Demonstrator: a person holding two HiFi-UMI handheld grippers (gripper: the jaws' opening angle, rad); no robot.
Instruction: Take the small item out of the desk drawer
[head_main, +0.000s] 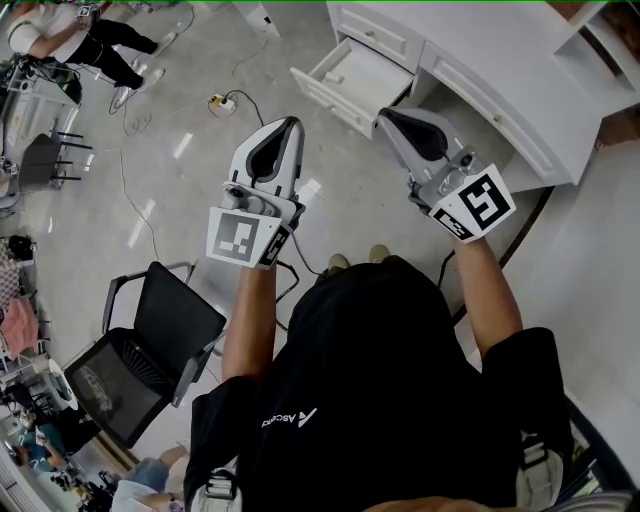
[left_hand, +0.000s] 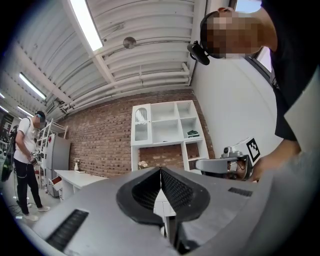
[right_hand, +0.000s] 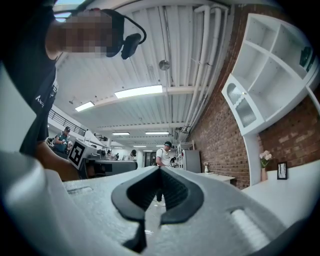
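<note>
Person's torso (head_main: 390, 400): in a black shirt, it is filling the head view from 5 to 7 o'clock, with both bare forearms reaching up towards the centre.
Floor (head_main: 200, 180): pale and glossy, it is spreading across the left half of the head view and catching streaks of ceiling light.
Tabletop (head_main: 510, 70): the white desk is running from 12 to 2 o'clock, and its front is facing the person.
Chair (head_main: 150, 350): black with a metal frame, it is standing at 8 o'clock, just beside the person's left arm.
Drawer (head_main: 352, 80): it is hanging pulled out of the desk at 12 o'clock, just beyond the tips of both tools. Its inside is showing only white.
Left tool (head_main: 293, 122): it is hovering over the floor at 11 o'clock of centre and pointing towards the drawer. Its jaws are pressing together at the tips, gripping nothing.
Right tool (head_main: 385, 115): it is hovering at 1 o'clock of centre, near the drawer's corner. Its jaws are meeting fully, with nothing between them.
Power strip (head_main: 218, 101): it is lying on the floor at 11 o'clock, with a dark cable trailing from it.
Small item: it is not showing clearly in any view, so I cannot tell where it is lying.
</note>
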